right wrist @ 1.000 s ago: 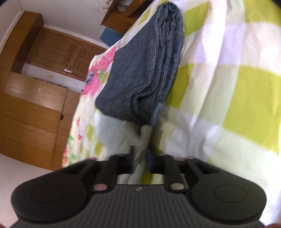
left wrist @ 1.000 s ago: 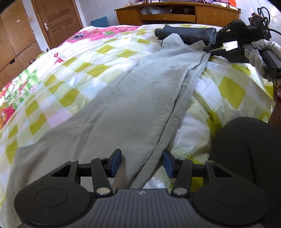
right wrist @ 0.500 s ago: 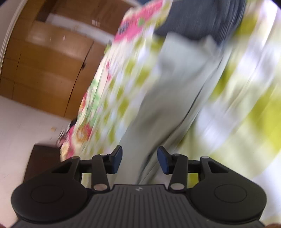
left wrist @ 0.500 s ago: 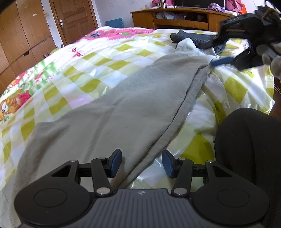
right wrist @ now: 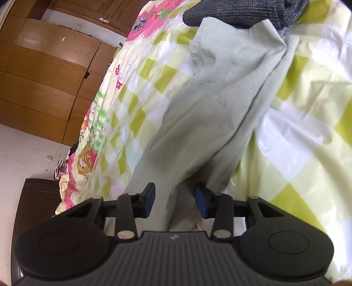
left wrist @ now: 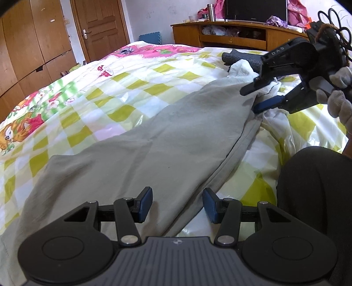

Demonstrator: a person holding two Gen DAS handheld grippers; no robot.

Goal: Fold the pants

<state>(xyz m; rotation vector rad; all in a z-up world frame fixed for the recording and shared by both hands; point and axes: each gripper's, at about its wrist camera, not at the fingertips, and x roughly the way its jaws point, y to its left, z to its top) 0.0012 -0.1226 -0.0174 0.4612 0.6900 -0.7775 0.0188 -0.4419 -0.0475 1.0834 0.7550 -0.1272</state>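
Observation:
Grey-green pants (left wrist: 158, 140) lie stretched flat along the checked bedspread (left wrist: 92, 96), folded lengthwise with one leg on the other. My left gripper (left wrist: 177, 204) is open, its jaws either side of the pants' near edge, holding nothing. My right gripper (left wrist: 253, 99) shows in the left wrist view, open, above the far end of the pants. In the right wrist view the right gripper (right wrist: 175, 199) is open over the pants (right wrist: 215, 105), with cloth between the jaws but not pinched.
A folded dark grey garment (left wrist: 242, 59) lies on the bed beyond the pants; it also shows in the right wrist view (right wrist: 237, 11). A wooden cabinet (left wrist: 231, 37) stands behind the bed, wardrobes and a door (left wrist: 101, 28) at left. A dark-clothed knee (left wrist: 316, 198) is at right.
My right gripper, shut on the pants' far end a second ago, has opened and let go, then moved along the pants. The left gripper stayed open and shifted slightly.

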